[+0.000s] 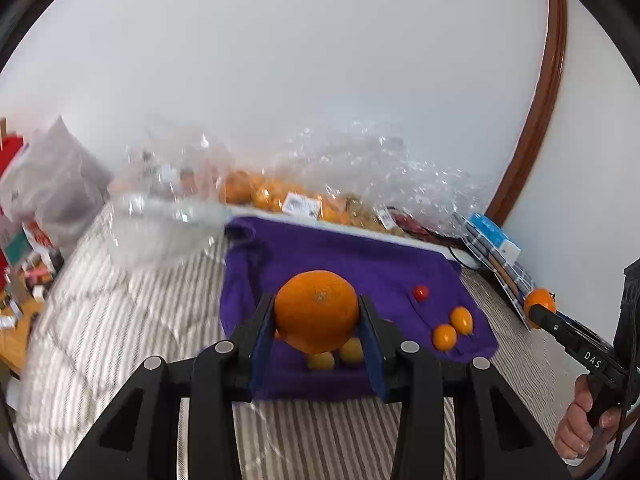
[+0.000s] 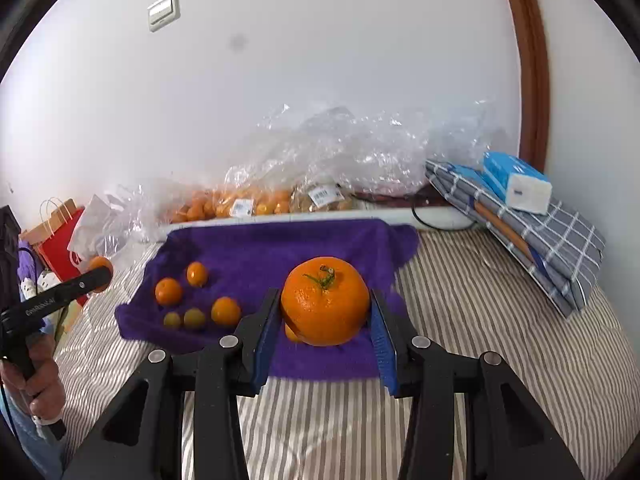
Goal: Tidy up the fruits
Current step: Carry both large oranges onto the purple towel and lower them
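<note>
My left gripper (image 1: 317, 314) is shut on a large orange (image 1: 316, 310) and holds it above the purple towel (image 1: 340, 256). My right gripper (image 2: 325, 306) is shut on another large orange with a green stalk (image 2: 325, 306), over the towel's (image 2: 280, 248) right part. On the towel lie several small kumquats (image 2: 168, 291), two greenish ones (image 2: 194, 318) and a small red fruit (image 1: 420, 292). The right gripper with its orange shows at the right in the left wrist view (image 1: 540, 308); the left one shows at the left in the right wrist view (image 2: 100, 274).
Clear plastic bags of small oranges (image 2: 240, 202) lie along the white wall behind the towel. A folded checked cloth with a blue tissue pack (image 2: 516, 182) sits at the right. A red paper bag (image 2: 60, 248) stands at the left. Striped bedding (image 2: 460, 320) surrounds the towel.
</note>
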Action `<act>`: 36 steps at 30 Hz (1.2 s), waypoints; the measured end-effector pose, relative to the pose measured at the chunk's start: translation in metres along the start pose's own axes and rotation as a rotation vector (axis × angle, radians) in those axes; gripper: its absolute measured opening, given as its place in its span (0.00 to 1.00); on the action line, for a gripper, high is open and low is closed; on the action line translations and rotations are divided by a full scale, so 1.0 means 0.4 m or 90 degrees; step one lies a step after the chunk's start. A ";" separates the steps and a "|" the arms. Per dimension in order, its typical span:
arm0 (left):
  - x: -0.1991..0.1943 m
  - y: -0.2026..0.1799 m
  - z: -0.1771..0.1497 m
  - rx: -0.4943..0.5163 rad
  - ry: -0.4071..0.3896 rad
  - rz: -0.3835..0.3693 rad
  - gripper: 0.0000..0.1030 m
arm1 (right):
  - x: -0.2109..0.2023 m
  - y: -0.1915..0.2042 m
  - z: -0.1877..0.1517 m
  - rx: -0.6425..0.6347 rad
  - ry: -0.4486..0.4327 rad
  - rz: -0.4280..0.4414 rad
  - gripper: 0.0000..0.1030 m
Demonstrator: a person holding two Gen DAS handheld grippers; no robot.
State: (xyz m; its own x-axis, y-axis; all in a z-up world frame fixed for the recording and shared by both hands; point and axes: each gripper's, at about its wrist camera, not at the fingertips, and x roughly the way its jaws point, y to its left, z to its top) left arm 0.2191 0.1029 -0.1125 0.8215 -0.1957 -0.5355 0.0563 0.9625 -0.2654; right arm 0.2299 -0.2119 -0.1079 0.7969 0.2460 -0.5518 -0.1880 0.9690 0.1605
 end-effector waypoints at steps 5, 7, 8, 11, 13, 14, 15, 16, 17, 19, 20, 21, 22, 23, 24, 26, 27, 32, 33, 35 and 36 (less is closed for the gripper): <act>0.036 -0.014 0.037 0.003 -0.001 0.008 0.37 | 0.054 0.013 0.041 -0.011 -0.001 0.009 0.42; 0.071 -0.020 0.041 0.001 0.007 0.006 0.37 | 0.081 0.020 0.050 -0.018 0.002 0.011 0.42; 0.087 -0.024 0.041 -0.001 0.012 0.005 0.37 | 0.095 0.022 0.054 -0.020 0.004 0.013 0.42; 0.144 -0.022 0.035 -0.016 0.038 -0.001 0.37 | 0.147 0.026 0.060 -0.019 0.019 0.023 0.42; 0.170 -0.019 0.030 -0.028 0.047 -0.008 0.37 | 0.175 0.027 0.060 -0.018 0.028 0.026 0.42; 0.181 -0.018 0.028 -0.029 0.050 -0.008 0.37 | 0.189 0.026 0.060 -0.016 0.030 0.028 0.42; 0.190 -0.018 0.025 -0.026 0.050 -0.006 0.37 | 0.200 0.024 0.060 -0.015 0.033 0.030 0.42; 0.196 -0.018 0.023 -0.022 0.049 -0.002 0.37 | 0.213 0.023 0.061 -0.013 0.036 0.031 0.42; 0.201 -0.018 0.020 -0.019 0.049 0.000 0.37 | 0.224 0.021 0.061 -0.011 0.038 0.033 0.42; 0.210 -0.015 0.015 -0.015 0.049 -0.004 0.37 | 0.240 0.019 0.058 -0.008 0.041 0.036 0.42; 0.214 -0.012 0.011 -0.014 0.050 -0.006 0.37 | 0.250 0.016 0.054 -0.007 0.042 0.039 0.42; 0.216 -0.009 0.009 -0.015 0.050 -0.008 0.37 | 0.259 0.014 0.048 -0.006 0.046 0.042 0.42; 0.216 -0.007 0.008 -0.019 0.048 -0.012 0.37 | 0.267 0.012 0.045 -0.006 0.050 0.044 0.42; 0.219 -0.004 0.009 -0.023 0.046 -0.015 0.37 | 0.277 0.010 0.041 -0.005 0.059 0.045 0.42; 0.221 -0.003 0.009 -0.026 0.045 -0.018 0.37 | 0.284 0.009 0.039 -0.006 0.066 0.044 0.42; 0.225 -0.005 0.004 -0.022 0.041 -0.019 0.37 | 0.293 0.008 0.035 -0.005 0.070 0.051 0.42; 0.226 -0.007 0.000 -0.018 0.039 -0.017 0.37 | 0.299 0.009 0.035 -0.004 0.074 0.053 0.42; 0.251 -0.019 -0.016 -0.002 0.052 -0.010 0.37 | 0.314 0.011 0.023 -0.003 0.086 0.066 0.42; 0.256 -0.021 -0.019 0.002 0.055 -0.008 0.37 | 0.319 0.012 0.020 -0.003 0.091 0.068 0.42; 0.263 -0.024 -0.024 0.004 0.060 -0.007 0.37 | 0.327 0.017 0.014 -0.010 0.098 0.064 0.42; 0.265 -0.023 -0.026 0.003 0.061 -0.008 0.37 | 0.330 0.021 0.012 -0.015 0.100 0.061 0.42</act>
State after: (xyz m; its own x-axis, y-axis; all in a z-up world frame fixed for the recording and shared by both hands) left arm 0.2999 0.0714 -0.1753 0.7625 -0.2253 -0.6065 0.0696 0.9605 -0.2693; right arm 0.3363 -0.1714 -0.1755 0.6757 0.3363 -0.6560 -0.2737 0.9407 0.2004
